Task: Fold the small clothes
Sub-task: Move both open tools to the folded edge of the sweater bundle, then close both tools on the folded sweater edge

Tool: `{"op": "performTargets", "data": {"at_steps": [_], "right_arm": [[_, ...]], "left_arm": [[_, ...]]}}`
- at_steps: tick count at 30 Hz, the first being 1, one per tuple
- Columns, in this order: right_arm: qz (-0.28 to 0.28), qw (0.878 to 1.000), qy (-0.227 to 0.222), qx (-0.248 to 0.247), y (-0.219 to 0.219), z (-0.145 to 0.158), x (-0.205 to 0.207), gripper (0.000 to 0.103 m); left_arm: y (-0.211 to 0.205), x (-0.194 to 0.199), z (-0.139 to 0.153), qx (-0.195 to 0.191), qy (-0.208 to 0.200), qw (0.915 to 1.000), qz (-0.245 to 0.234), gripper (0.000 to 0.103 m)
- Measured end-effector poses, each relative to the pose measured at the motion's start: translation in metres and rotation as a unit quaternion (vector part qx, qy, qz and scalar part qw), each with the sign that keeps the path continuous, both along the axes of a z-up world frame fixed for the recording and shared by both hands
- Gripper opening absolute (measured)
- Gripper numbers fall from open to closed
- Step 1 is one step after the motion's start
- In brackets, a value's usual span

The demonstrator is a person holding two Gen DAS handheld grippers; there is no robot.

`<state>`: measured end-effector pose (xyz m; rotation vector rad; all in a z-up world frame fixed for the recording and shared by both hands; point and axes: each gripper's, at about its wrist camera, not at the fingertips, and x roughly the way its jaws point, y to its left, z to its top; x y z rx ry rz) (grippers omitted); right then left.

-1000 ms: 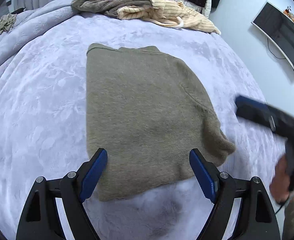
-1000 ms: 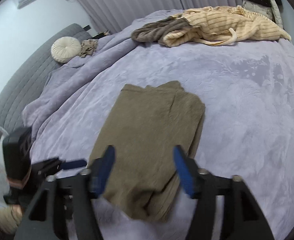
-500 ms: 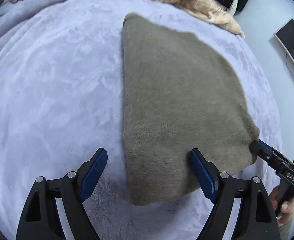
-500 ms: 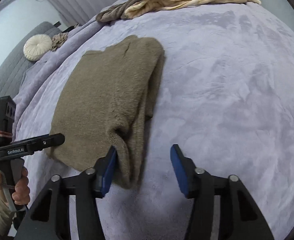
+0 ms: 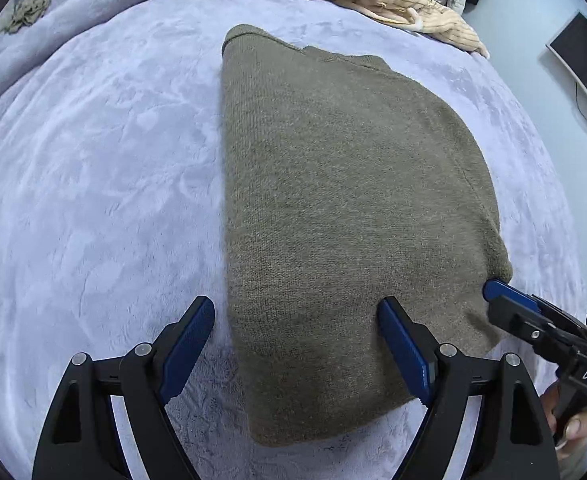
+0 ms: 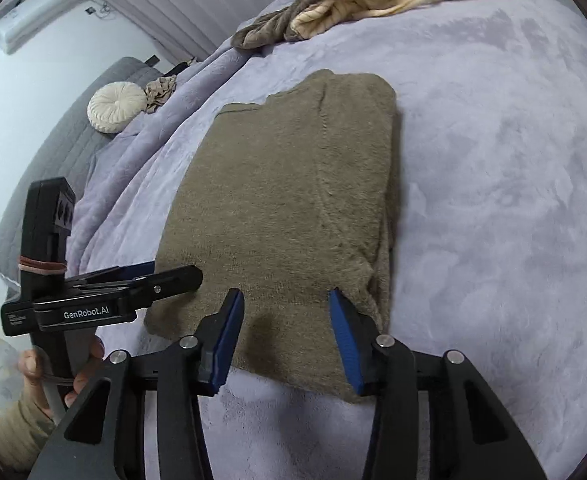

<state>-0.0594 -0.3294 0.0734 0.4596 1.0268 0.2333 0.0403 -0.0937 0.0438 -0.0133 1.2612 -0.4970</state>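
The left tongs (image 6: pixel 161 276) carry white writing on the side, "GenRobot.AI", with a smaller line under it too small to read; the right tongs (image 5: pixel 497 290) show the letters "DAS" on the black body, and the rest of that word is hidden.

The sweater (image 5: pixel 345 220), olive and folded, lies flat on the lilac blanket (image 5: pixel 93 200); its near edge lies between the fingers of both tongs. In the left wrist view the left tongs (image 5: pixel 297 344) stand wide open and hold nothing; the sweater's left edge lies just inside the left finger, and the right finger is over the cloth. In the right wrist view the right tongs (image 6: pixel 287 336) are also open, less wide, and hold nothing; both fingers are over the near edge, and the folded right edge of the sweater (image 6: pixel 293 200) runs just beyond the right finger.

Far ahead of both tongs a pile of clothes (image 6: pixel 373 0) lies at the far side of the blanket (image 6: pixel 493 160); to the left of it a round cushion (image 6: pixel 115 106).
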Motion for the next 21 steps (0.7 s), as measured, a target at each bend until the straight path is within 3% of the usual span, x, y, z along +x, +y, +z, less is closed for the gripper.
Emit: {"op": "performTargets", "data": {"at_steps": [3,4,5,6,11,15,21], "right_arm": [[-0.01,1.0,-0.006,-0.013,-0.008,0.011,-0.011,0.053],[-0.016,0.999,-0.01,-0.029,-0.011,0.016,-0.015,0.064],[-0.037,0.997,-0.009,-0.068,-0.016,0.023,-0.02,0.083],[-0.056,0.994,-0.016,-0.093,-0.024,0.031,-0.024,0.087],[-0.112,0.989,-0.028,-0.09,-0.063,0.053,-0.026,0.087],[-0.105,0.99,-0.028,-0.089,-0.057,0.061,-0.001,0.087],[-0.059,0.996,0.003,-0.066,-0.029,0.04,0.049,0.087]], "left_arm": [[0.009,-0.004,0.008,0.007,-0.01,0.9999,-0.002,0.085],[0.012,-0.006,0.012,0.011,-0.017,0.9998,-0.004,0.085],[0.016,-0.007,0.015,0.015,-0.023,0.9996,-0.006,0.085],[0.02,-0.007,0.018,0.018,-0.027,0.9995,-0.008,0.085],[0.03,0.002,0.026,0.017,-0.033,0.9993,-0.007,0.085],[0.022,0.021,0.032,0.007,-0.032,0.9994,-0.005,0.085],[0.007,0.067,0.013,-0.061,0.054,0.9967,0.0,0.085]]}}
